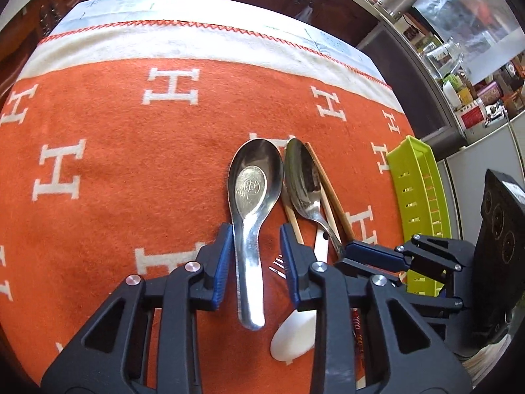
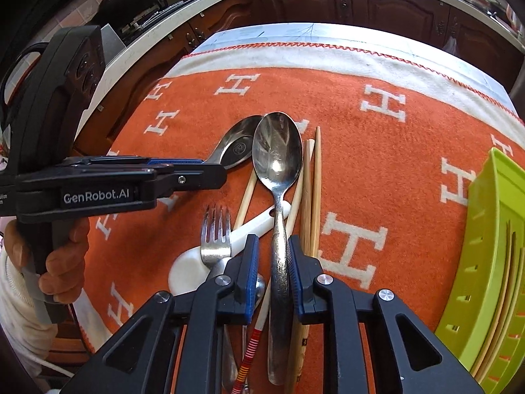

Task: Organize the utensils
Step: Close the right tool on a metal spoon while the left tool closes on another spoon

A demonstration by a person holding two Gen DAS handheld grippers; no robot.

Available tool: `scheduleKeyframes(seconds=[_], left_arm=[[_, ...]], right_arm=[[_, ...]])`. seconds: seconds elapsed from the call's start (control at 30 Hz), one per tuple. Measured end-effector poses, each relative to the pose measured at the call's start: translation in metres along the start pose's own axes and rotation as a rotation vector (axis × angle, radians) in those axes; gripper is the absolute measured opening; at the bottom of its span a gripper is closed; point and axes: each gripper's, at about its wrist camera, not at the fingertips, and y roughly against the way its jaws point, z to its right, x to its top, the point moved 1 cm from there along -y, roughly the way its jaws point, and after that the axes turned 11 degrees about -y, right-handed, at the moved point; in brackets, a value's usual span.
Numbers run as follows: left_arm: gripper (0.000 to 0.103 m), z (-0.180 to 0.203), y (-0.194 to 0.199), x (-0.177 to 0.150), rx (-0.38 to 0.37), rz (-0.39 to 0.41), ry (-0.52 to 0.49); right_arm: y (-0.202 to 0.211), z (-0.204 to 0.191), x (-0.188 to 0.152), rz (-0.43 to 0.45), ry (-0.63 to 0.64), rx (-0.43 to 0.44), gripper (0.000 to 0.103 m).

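Observation:
A steel soup spoon (image 1: pixel 252 190) lies on the orange cloth (image 1: pixel 115 164), its handle between the open fingers of my left gripper (image 1: pixel 256 246), touching the left pad. A steel tablespoon (image 2: pixel 279 170) lies with its handle between the fingers of my right gripper (image 2: pixel 272 256), jaws narrowly open around it. Under and beside it lie a fork (image 2: pixel 215 233), a white ceramic spoon (image 2: pixel 203 262) and several wooden chopsticks (image 2: pixel 311 190). The right gripper (image 1: pixel 374 252) shows in the left wrist view, the left gripper (image 2: pixel 210 170) in the right wrist view.
A lime green slotted utensil basket (image 2: pixel 492 262) stands at the right edge of the cloth, with chopsticks in it; it also shows in the left wrist view (image 1: pixel 416 203). Dark wooden cabinets (image 2: pixel 361 0) and a cluttered counter (image 1: pixel 459 82) lie beyond the table.

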Motion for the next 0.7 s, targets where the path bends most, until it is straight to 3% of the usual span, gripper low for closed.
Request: scheduleKeyframes(seconds=[0.07, 0.3, 0.37, 0.5, 0.7], left_arm=[[0.012, 0.001, -0.001, -0.001, 0.014, -0.008, -0.01], [0.011, 0.001, 0.005, -0.011, 0.051, 0.014, 0.004], [0.011, -0.001, 0.009, -0.016, 0.061, 0.022, 0.017], [0.011, -0.003, 0.017, -0.025, 0.064, 0.045, 0.052], [0.003, -0.006, 0.031, -0.035, 0.056, 0.072, 0.072]], right_arm=[[-0.004, 0.001, 0.002, -0.015, -0.006, 0.01, 0.018], [-0.002, 0.003, 0.003, -0.028, -0.02, 0.047, 0.016], [-0.002, 0.002, 0.002, -0.021, -0.008, 0.027, 0.01], [0.002, -0.002, -0.004, -0.011, 0.022, -0.007, 0.01], [0.004, -0.003, -0.006, -0.042, -0.006, 0.069, 0.01]])
